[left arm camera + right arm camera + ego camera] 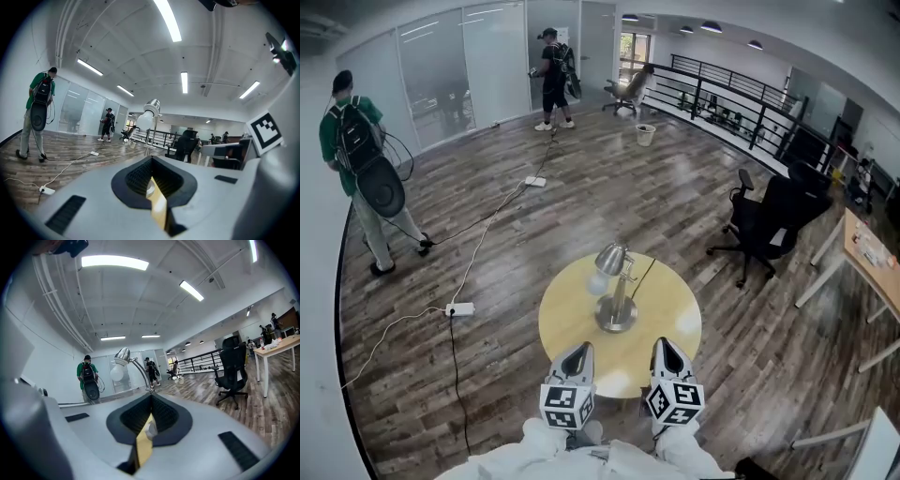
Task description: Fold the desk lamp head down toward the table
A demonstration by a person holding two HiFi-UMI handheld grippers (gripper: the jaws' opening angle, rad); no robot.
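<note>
left tool [575, 354] and right tool [667, 347] both closed tight, empty; silver metal desk lamp [616, 291] stands on round yellow bench [680, 323] just ahead

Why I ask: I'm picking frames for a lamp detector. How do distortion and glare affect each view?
Head view: strong fisheye curves the floor, yet the desk lamp sits sharp near centre. Left gripper view: black round vignette, bright ceiling strips, desk lamp small but clear. Right gripper view: same vignette, one glaring ceiling light, desk lamp in focus.
</note>
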